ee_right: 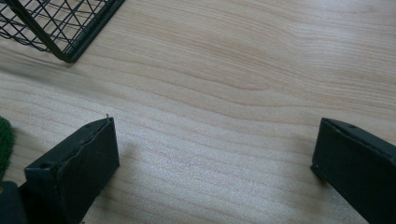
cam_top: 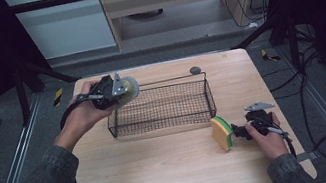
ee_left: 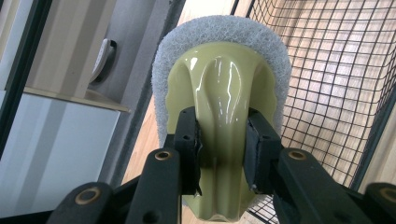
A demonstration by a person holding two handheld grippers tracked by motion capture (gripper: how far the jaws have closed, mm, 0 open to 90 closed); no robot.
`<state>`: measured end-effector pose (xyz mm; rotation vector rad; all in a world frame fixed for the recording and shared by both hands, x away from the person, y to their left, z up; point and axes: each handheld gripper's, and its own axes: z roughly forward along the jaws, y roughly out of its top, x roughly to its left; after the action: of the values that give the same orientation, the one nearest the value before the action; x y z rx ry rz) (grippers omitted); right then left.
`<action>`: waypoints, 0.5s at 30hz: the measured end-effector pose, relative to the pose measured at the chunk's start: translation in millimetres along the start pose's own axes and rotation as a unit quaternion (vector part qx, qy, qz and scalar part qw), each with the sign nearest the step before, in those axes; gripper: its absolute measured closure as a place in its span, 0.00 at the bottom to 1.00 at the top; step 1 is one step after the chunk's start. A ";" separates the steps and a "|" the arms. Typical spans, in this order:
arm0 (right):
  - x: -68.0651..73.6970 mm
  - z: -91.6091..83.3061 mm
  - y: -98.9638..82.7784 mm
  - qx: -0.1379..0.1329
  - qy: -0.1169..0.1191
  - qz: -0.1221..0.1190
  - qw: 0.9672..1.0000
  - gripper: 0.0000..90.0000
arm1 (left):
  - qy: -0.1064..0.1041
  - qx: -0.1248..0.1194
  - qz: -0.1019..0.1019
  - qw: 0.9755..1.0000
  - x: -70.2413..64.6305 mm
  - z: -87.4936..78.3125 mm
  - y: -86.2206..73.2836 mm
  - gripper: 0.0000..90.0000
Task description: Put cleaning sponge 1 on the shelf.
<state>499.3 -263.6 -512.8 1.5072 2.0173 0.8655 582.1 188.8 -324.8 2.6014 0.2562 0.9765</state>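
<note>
Grey-padded scrubber sits clamped in the left gripper; right gripper gapes over bare wood.

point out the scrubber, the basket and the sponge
scrubber (ee_left: 219, 88), left gripper view, on its glossy green handle
basket (cam_top: 161, 107), high view, on its near mesh wall
sponge (cam_top: 220, 133), high view, on its yellow side

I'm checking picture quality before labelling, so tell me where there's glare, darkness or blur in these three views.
High view: dim, black at both sides, soft, though the table is evenly lit. Left gripper view: bright glare streaks on the scrubber handle, held in the left gripper; the basket mesh behind is slightly soft. Right gripper view: sharp wood grain, faint shadows beside the right gripper jaws, no glare.
</note>
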 end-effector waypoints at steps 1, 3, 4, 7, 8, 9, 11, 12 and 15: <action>-0.1 0.1 0.0 0.000 -0.001 -0.001 1.000 0.01 | -0.002 0.000 0.000 1.000 -0.1 0.4 0.3 0.77; 0.0 0.0 0.0 0.000 0.000 0.000 1.000 0.01 | -0.002 0.000 0.001 1.000 -0.1 1.7 0.4 0.77; 0.0 0.0 0.0 0.000 0.000 0.000 1.000 0.01 | -0.004 0.000 0.003 1.000 -0.3 2.6 0.4 0.77; 0.0 0.0 0.0 0.000 0.000 0.000 1.000 0.01 | -0.010 0.003 0.011 1.000 -0.5 6.1 0.6 0.77; 0.0 0.0 0.0 0.000 0.000 0.000 1.000 0.01 | -0.013 0.007 0.015 1.000 -0.3 7.3 0.9 0.77; 0.1 0.0 0.0 0.000 0.000 0.000 1.000 0.01 | -0.015 0.008 0.018 1.000 -0.3 8.5 1.0 0.77; 0.1 0.0 0.0 0.000 0.000 0.000 1.000 0.01 | -0.019 0.013 0.024 0.999 -1.1 11.3 0.9 0.77; -0.1 0.2 0.0 0.000 -0.001 -0.001 1.000 0.01 | -0.020 0.014 0.026 0.999 -1.5 12.0 0.8 0.77; 0.1 0.0 0.0 0.000 0.000 0.000 1.000 0.01 | -0.025 0.016 0.029 0.999 -2.4 13.6 0.5 0.77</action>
<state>499.2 -263.6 -512.7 1.5078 2.0173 0.8656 589.4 184.2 -335.6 2.6727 0.1853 0.9319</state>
